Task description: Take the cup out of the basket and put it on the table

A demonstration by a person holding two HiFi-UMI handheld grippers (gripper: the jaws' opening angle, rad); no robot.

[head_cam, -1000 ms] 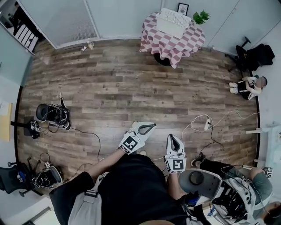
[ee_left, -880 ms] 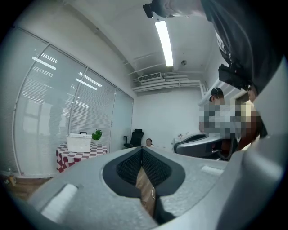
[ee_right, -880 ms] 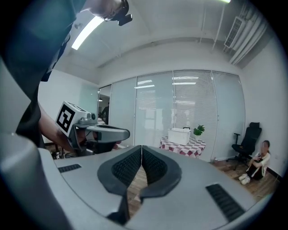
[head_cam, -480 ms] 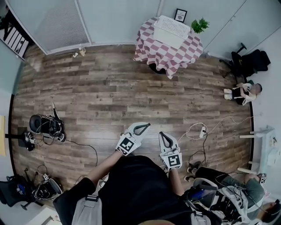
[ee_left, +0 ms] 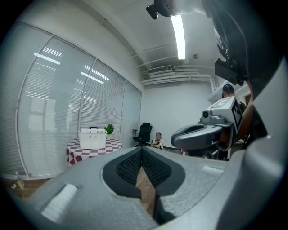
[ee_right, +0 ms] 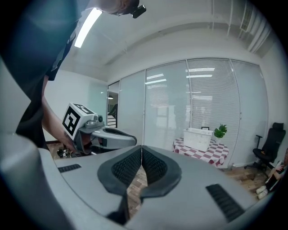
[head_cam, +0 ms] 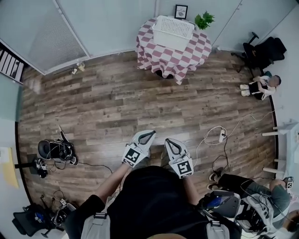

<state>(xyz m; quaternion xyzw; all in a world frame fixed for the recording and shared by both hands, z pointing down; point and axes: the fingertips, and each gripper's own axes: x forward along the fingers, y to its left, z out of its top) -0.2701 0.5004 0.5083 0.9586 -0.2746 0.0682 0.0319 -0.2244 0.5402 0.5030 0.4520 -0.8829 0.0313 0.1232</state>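
A white basket [head_cam: 173, 27] stands on a round table with a red-and-white checked cloth [head_cam: 171, 54] at the far wall; the basket [ee_left: 92, 139] also shows in the left gripper view, and the basket [ee_right: 198, 139] in the right gripper view. No cup is visible; the basket's inside is hidden. My left gripper [head_cam: 147, 136] and right gripper [head_cam: 169, 144] hang side by side close to my body, far from the table. Both are shut with nothing between the jaws.
A wood-plank floor [head_cam: 112, 107] lies between me and the table. A potted plant [head_cam: 202, 19] and a picture frame [head_cam: 181, 11] stand behind the basket. A person sits at the right wall [head_cam: 261, 85] near a black chair [head_cam: 261, 51]. Cables and a power strip [head_cam: 221, 136] lie right; gear [head_cam: 56, 150] lies left.
The view has shifted so the table sits nearer the top centre. Both grippers have drawn closer together; they stay shut and empty.
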